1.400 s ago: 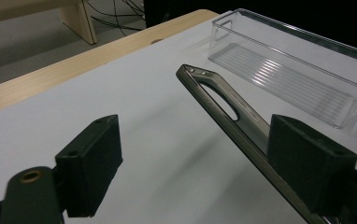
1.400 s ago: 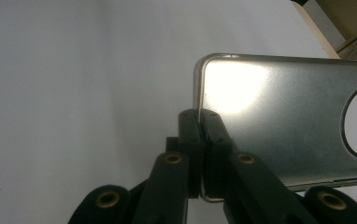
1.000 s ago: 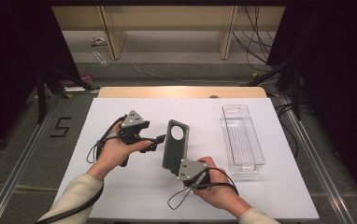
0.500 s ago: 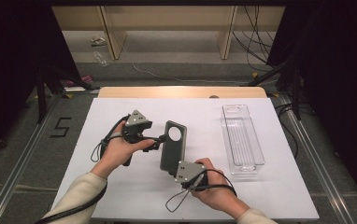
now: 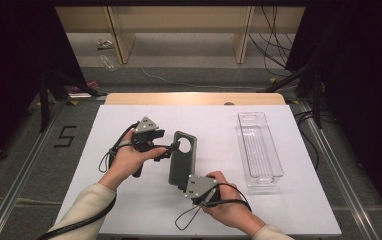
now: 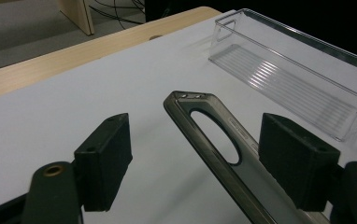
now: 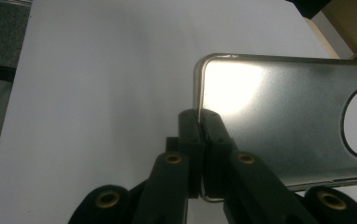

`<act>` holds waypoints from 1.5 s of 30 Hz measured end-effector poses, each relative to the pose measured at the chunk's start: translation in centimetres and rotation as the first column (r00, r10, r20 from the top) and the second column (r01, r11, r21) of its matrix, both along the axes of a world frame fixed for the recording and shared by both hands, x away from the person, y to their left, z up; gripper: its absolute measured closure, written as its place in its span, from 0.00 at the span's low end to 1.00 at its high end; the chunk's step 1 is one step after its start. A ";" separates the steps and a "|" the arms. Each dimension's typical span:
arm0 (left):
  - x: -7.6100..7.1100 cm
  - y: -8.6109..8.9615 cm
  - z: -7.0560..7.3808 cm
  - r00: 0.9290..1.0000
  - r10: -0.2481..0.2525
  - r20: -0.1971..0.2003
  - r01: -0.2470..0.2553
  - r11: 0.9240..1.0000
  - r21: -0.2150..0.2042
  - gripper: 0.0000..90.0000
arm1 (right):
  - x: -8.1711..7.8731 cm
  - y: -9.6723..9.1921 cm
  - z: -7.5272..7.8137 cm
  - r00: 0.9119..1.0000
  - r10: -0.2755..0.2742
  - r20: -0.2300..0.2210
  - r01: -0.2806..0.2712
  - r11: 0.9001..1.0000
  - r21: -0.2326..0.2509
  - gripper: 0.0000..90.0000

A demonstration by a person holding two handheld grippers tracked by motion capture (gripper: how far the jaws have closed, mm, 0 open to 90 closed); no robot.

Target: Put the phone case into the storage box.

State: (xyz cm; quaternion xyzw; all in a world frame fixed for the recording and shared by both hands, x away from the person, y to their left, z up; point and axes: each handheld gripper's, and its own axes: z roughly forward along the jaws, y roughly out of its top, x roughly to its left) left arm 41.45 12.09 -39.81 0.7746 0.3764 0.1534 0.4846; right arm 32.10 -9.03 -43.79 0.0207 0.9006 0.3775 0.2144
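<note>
Right gripper [image 5: 185,186] clamps the near end of the grey phone case [image 5: 181,159], pads pinched tight on its bottom edge. The case is held above the white table [image 5: 104,200], long axis running 6 to 12 o'clock. Left gripper [image 5: 171,148], at 9 o'clock of the case's far end, has been narrowing its jaws; they straddle the camera-hole end without touching. The clear plastic tray [image 5: 259,150] lies well apart at 3 o'clock.
</note>
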 end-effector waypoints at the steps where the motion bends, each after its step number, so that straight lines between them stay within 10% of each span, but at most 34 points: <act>1: 0.0 -0.1 0.0 1.000 -0.001 0.000 0.001 1.000 -0.001 0.29 | 0.0 0.0 0.0 1.000 0.005 0.001 -0.005 1.000 0.000 0.99; 45: 0.2 -0.1 -0.6 0.987 -0.011 -0.162 -0.006 0.995 -0.100 0.72 | -0.5 0.5 0.0 0.999 0.018 0.029 -0.018 1.000 -0.008 0.99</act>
